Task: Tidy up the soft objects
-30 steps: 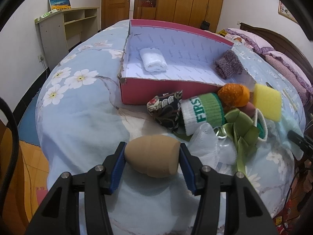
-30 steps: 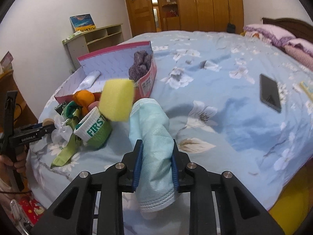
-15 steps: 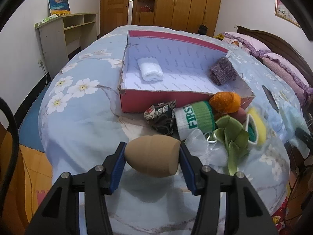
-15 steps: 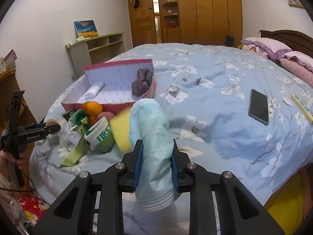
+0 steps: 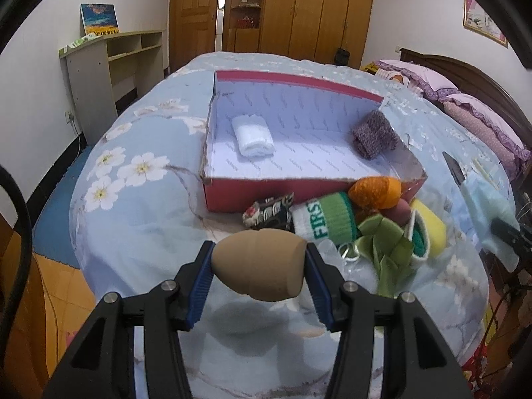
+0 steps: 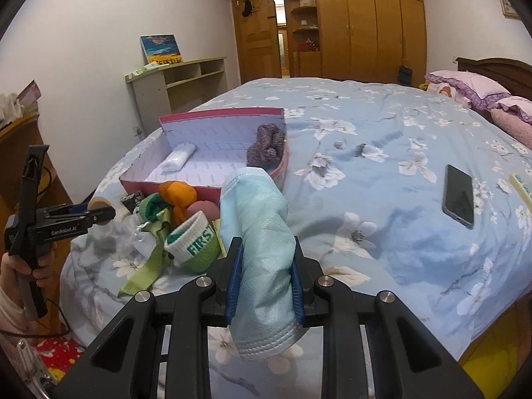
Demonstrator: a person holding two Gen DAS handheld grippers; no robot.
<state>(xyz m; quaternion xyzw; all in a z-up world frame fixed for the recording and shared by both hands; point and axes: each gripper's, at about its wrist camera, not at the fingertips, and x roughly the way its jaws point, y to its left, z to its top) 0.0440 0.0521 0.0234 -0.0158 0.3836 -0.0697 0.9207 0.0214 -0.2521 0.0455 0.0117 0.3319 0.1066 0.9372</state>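
My left gripper is shut on a tan egg-shaped sponge, held above the bed's near edge; it also shows in the right wrist view. My right gripper is shut on a light blue face mask. A pink box holds a white rolled towel and a purple knit piece. In front of the box lies a pile: patterned pouch, green-white sock, orange knit ball, yellow sponge, green ribbon.
A black phone lies on the blue floral bedspread to the right. Pillows lie at the headboard. A shelf unit stands against the left wall. Wardrobes stand behind.
Both grippers rose and drew back from the pile, keeping hold of the sponge and mask. The yellow sponge, which leaned upright against the mask, now lies on the pile.
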